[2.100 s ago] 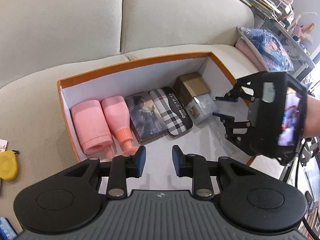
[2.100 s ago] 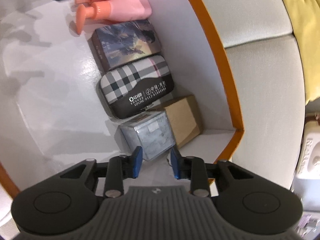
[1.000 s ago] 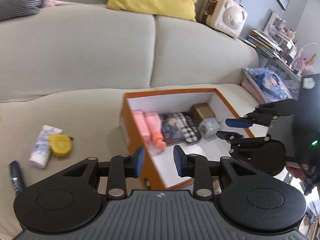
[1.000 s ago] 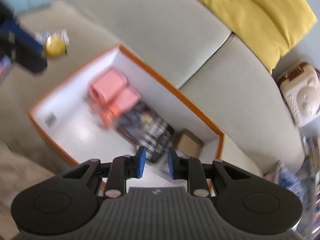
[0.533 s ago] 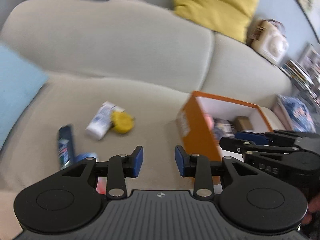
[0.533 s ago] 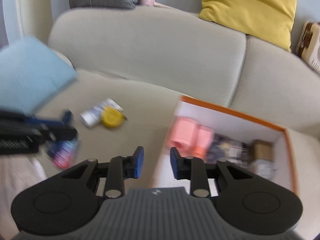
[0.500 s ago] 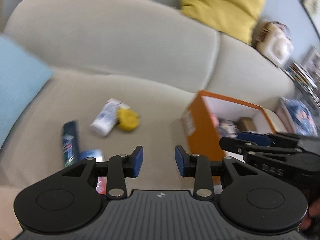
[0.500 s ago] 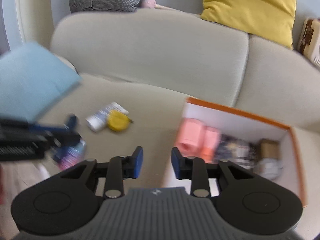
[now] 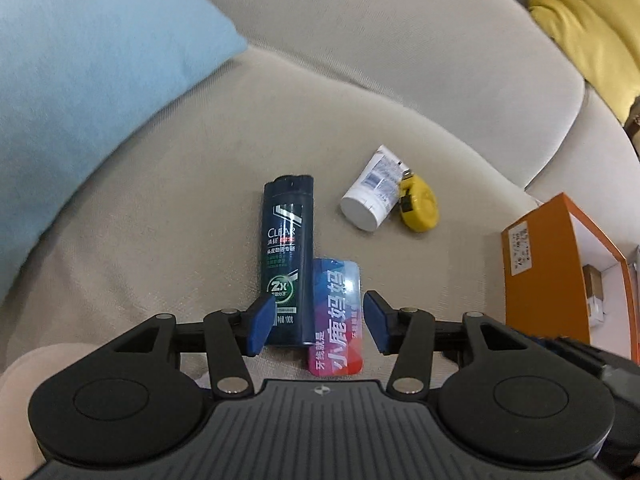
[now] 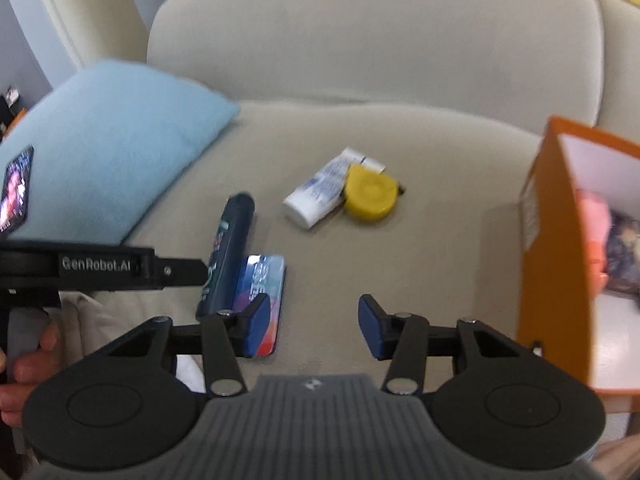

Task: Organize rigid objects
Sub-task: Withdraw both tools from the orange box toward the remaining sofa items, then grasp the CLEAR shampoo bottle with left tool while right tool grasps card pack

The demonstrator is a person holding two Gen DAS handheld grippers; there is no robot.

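A dark blue shampoo bottle (image 9: 286, 256) lies on the sofa seat with a colourful flat pack (image 9: 338, 316) against its right side. My left gripper (image 9: 318, 320) hovers just over their near ends. Its jaws are opening, and both items show in the gap without the pads pressing on them. Farther off lie a white tube (image 9: 370, 196) and a yellow tape measure (image 9: 418, 206), touching each other. My right gripper (image 10: 314, 322) is also opening, over bare cushion, with the pack (image 10: 264, 280) and bottle (image 10: 230, 248) to its left. The orange box (image 10: 552, 240) stands at the right.
A light blue cushion (image 10: 108, 148) leans at the left of the seat. The sofa backrest (image 9: 400, 40) rises behind the items, with a yellow pillow (image 9: 592, 20) at the far right. A hand (image 10: 24, 364) holds the left gripper's handle. Pink bottles (image 10: 596, 232) lie inside the box.
Both grippers swung left, away from the orange box, and dropped toward the loose items on the seat. Both pairs of jaws stand wider apart than before.
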